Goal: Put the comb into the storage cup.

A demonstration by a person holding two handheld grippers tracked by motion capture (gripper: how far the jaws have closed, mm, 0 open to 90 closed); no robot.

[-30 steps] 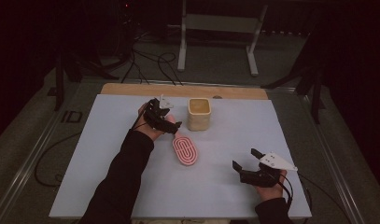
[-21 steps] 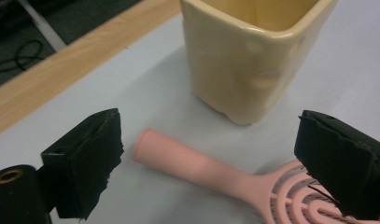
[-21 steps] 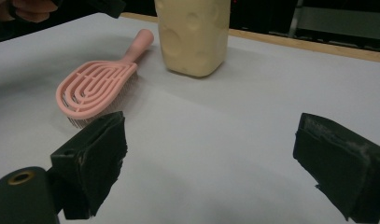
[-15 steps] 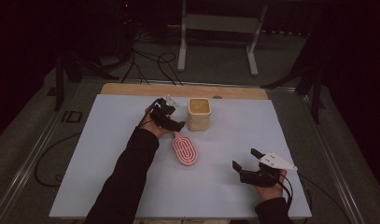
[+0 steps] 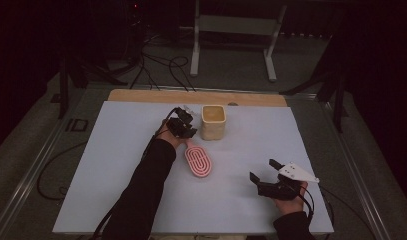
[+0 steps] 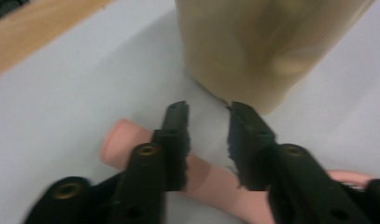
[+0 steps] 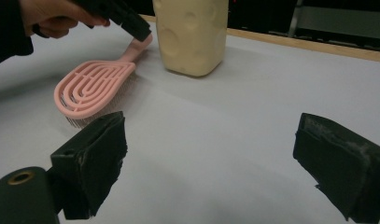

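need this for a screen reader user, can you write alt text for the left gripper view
The left gripper has its two black jaws straddling the handle of a pink hairbrush lying on the white table; the jaws have just been closing around the handle. Just beyond the jaw tips stands a blurred cream container, with a strip of wooden edge at the upper left.
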